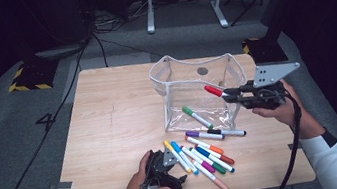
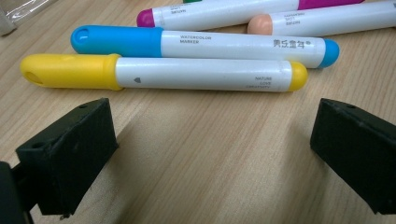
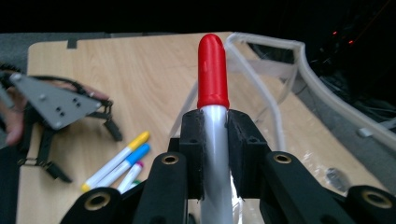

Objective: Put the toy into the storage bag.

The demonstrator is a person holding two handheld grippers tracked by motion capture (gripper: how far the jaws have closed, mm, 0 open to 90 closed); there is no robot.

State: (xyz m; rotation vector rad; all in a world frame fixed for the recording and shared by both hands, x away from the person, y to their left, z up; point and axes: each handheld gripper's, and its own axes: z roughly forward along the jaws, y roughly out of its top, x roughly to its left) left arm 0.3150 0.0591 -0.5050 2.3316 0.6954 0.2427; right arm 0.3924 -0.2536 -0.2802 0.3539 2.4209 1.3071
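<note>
Above the right-hand rim of the clear pouch [image 1: 199,90], the right gripper [image 1: 231,94] holds a red-capped marker [image 1: 214,90] clamped between its two black pads, the cap poking out past the jaws and over the pouch's open mouth; in the right gripper view the marker's pale barrel [image 3: 215,154] sits squeezed tight with no gap on either side. The pouch stands upright on the wooden table [image 1: 111,133], toward the far right part of the top, its right wall close to the table's right edge. Inside the pouch a green-capped marker [image 1: 196,116] lies on the bottom. Just in front of the pouch, toward the person, a loose cluster of markers [image 1: 203,155] fans across the wood. Near the front edge, left of that cluster, the left gripper [image 1: 167,168] rests low with its jaws spread wide and nothing between them; the left gripper view shows bare wood in the gap, with a yellow marker [image 2: 163,73] just beyond the pads and a blue marker [image 2: 205,44] touching it behind. Left of the pouch the tabletop lies bare out to its left edge.
</note>
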